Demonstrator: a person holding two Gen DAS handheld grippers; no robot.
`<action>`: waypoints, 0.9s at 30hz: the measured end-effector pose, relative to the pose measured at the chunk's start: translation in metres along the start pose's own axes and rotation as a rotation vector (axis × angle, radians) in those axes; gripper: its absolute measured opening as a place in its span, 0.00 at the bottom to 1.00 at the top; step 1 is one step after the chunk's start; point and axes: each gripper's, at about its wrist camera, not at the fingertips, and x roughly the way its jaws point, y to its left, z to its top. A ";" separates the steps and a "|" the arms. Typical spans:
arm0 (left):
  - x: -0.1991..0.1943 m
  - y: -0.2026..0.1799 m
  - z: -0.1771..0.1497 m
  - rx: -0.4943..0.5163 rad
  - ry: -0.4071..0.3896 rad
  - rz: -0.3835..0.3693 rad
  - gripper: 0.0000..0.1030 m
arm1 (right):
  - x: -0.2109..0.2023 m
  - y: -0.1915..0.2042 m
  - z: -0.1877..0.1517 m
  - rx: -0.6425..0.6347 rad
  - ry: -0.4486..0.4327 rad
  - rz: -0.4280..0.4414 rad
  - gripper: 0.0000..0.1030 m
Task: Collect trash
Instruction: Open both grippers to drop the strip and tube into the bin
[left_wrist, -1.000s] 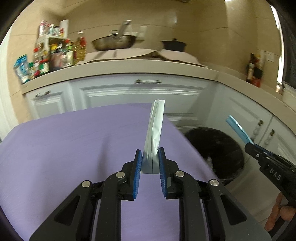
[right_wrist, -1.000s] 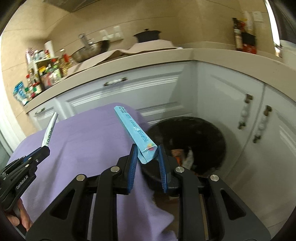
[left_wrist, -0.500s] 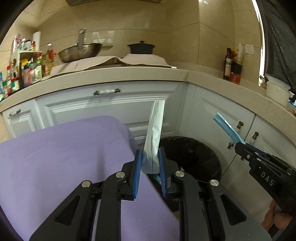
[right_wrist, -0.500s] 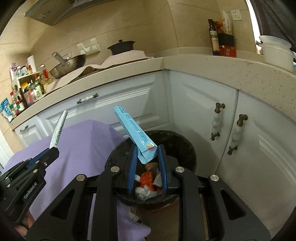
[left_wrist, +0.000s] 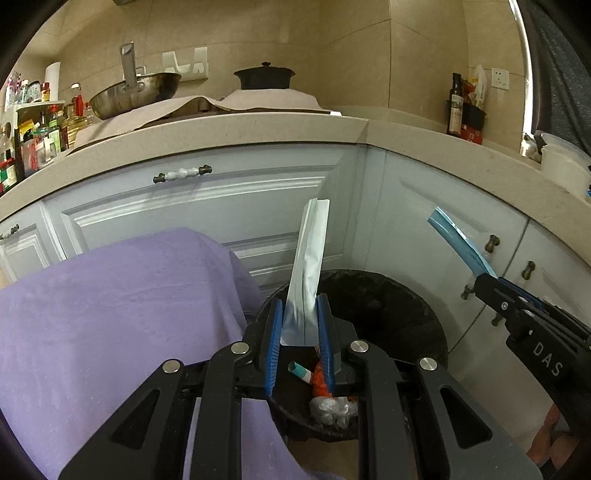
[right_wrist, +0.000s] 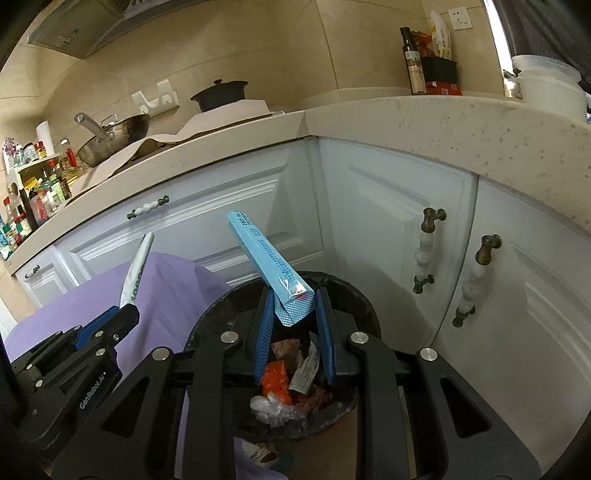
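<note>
My left gripper (left_wrist: 298, 314) is shut on the lower end of a flat white pouch (left_wrist: 308, 266) that stands upright above the near rim of a black trash bin (left_wrist: 399, 310). My right gripper (right_wrist: 293, 314) is shut on a long blue wrapper (right_wrist: 264, 258) that slants up to the left, over the same bin (right_wrist: 354, 295). Several pieces of trash (right_wrist: 284, 384) lie inside the bin. In the right wrist view the left gripper (right_wrist: 125, 314) with its white pouch (right_wrist: 136, 269) shows at the left. The right gripper (left_wrist: 484, 280) and the blue wrapper (left_wrist: 458, 243) show at the right of the left wrist view.
A purple cloth (left_wrist: 110, 314) covers a table left of the bin. White cabinet doors (right_wrist: 388, 221) with handles stand behind the bin under a beige counter (left_wrist: 258, 129) holding a pan, a black pot and bottles. A hand (left_wrist: 550, 446) shows at the lower right.
Both grippers have moved right, off the purple cloth and over the bin, each still holding its piece. The bin's contents have come into view below the fingers.
</note>
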 end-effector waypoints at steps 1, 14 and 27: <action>0.002 0.000 0.000 -0.001 0.003 0.001 0.19 | 0.004 0.000 0.000 -0.002 0.003 -0.002 0.22; 0.031 0.006 0.003 -0.060 0.074 -0.001 0.41 | 0.036 -0.005 -0.001 0.039 0.021 -0.015 0.46; 0.021 0.008 0.001 -0.063 0.057 0.007 0.50 | 0.022 -0.003 -0.006 0.009 0.018 -0.053 0.46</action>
